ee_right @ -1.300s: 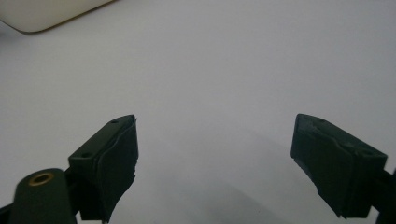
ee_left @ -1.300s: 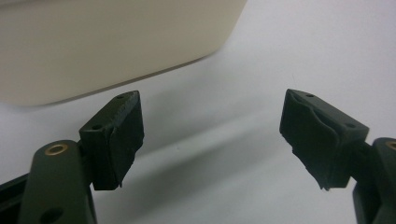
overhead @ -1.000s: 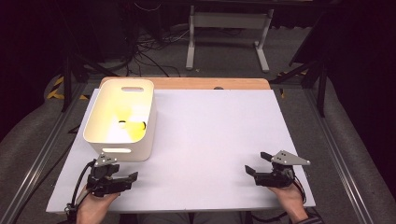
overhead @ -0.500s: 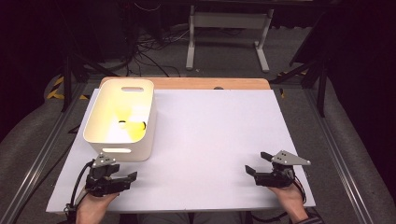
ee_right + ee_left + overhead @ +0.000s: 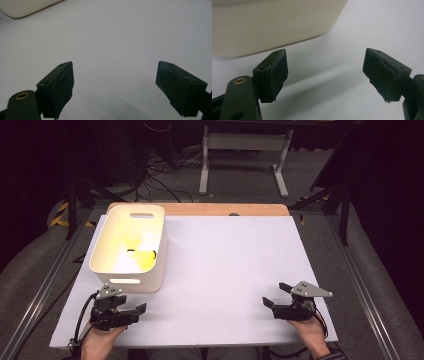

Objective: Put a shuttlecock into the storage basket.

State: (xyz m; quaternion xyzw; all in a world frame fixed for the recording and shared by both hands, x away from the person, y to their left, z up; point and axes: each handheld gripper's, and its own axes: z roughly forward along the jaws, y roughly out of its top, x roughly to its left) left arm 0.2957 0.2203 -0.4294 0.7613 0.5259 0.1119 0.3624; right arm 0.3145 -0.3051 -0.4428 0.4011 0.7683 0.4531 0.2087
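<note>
Left gripper jaws wide, empty, just opened further; white bin just ahead, nearer than right gripper, also wide.

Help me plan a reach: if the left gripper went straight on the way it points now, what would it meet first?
Probably nothing: the left gripper, jaws open and empty, points across the bare white tabletop. The cream bin lies off to the left of that line in its own view, though depth is hard to judge.
</note>
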